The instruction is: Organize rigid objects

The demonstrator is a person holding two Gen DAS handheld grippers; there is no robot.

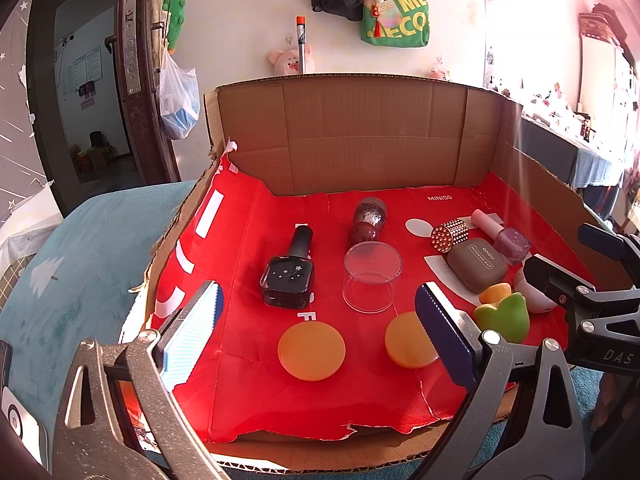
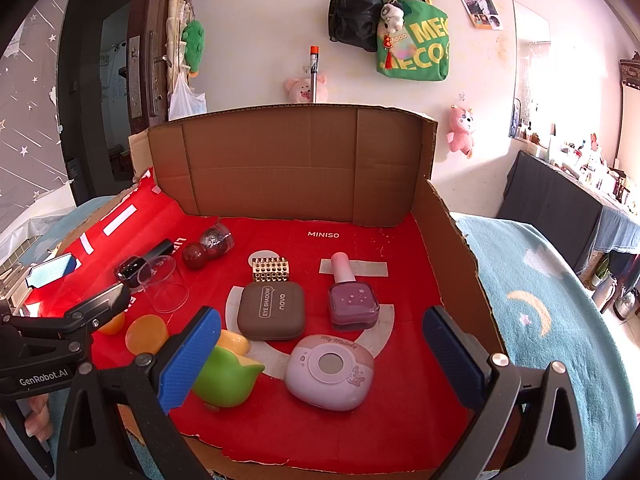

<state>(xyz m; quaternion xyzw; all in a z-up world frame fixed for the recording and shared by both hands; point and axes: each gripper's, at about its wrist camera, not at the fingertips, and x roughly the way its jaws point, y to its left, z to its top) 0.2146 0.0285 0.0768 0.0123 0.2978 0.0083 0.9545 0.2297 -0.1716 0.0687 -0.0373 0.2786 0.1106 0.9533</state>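
Observation:
A red-lined cardboard tray (image 1: 360, 140) (image 2: 280, 160) holds small items. In the left wrist view: a black bottle (image 1: 290, 272), a clear cup (image 1: 371, 276), a dark red glitter bottle (image 1: 366, 220), two orange discs (image 1: 311, 350) (image 1: 408, 340), a studded gold cylinder (image 1: 450, 235), a brown eye-shadow case (image 1: 478, 264), a pink polish bottle (image 1: 506, 240) and a green figure (image 1: 503, 316). My left gripper (image 1: 316, 320) is open above the discs. In the right wrist view my right gripper (image 2: 320, 360) is open around a lilac My Melody compact (image 2: 330, 372), beside the brown case (image 2: 272, 310), polish bottle (image 2: 352, 298) and green figure (image 2: 226, 376).
The tray sits on a teal blanket (image 1: 80, 260) (image 2: 560, 320). Its back and right cardboard walls stand high. A door (image 1: 140, 80) is at left, bags (image 2: 392, 28) hang on the wall, and a cluttered table (image 2: 580, 188) stands at right.

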